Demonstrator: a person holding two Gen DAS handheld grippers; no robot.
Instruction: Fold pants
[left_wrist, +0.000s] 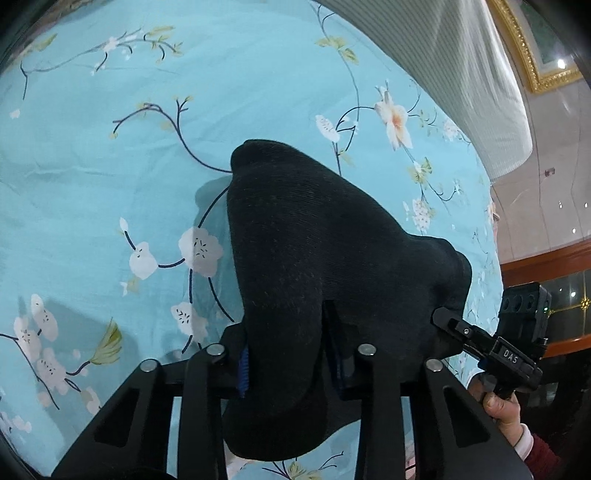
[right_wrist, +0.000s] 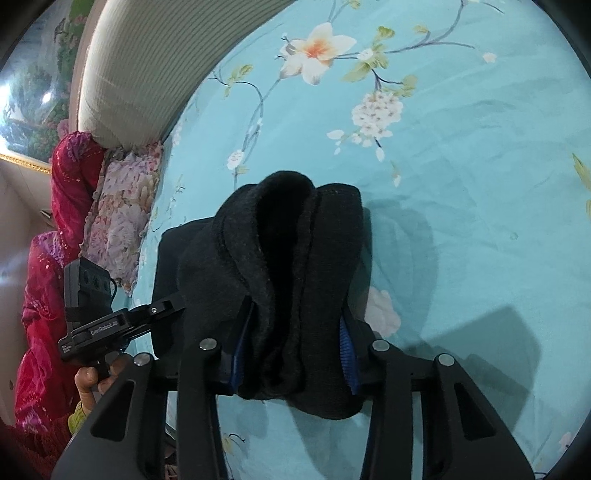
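A: Where do the black pants (left_wrist: 314, 258) lie relative to the left gripper (left_wrist: 288, 369)?

B: They sit bunched right between its 2 fingers, spilling forward over the turquoise floral bedsheet (left_wrist: 110, 166). The blue pads (left_wrist: 242, 373) press into the fabric on both sides, so the left gripper is clamped on the pants.

A: And the right gripper (right_wrist: 295, 354)?

B: Same story in its own view. A thick fold of the pants (right_wrist: 280, 266) runs up between the blue pads (right_wrist: 347, 350), which squeeze it from either side. It grips the cloth too.

A: Do the 2 grippers sit near each other?

B: Yes. In the left view the right gripper's tip (left_wrist: 448, 319) touches the far right edge of the pants, with the person's hand (left_wrist: 502, 406) below it. In the right view the left gripper (right_wrist: 162, 308) reaches the fabric's left edge.

A: Anything beside the sheet?

B: A ribbed cream headboard (right_wrist: 136, 74) and a pink floral pillow (right_wrist: 118, 214) at the left.
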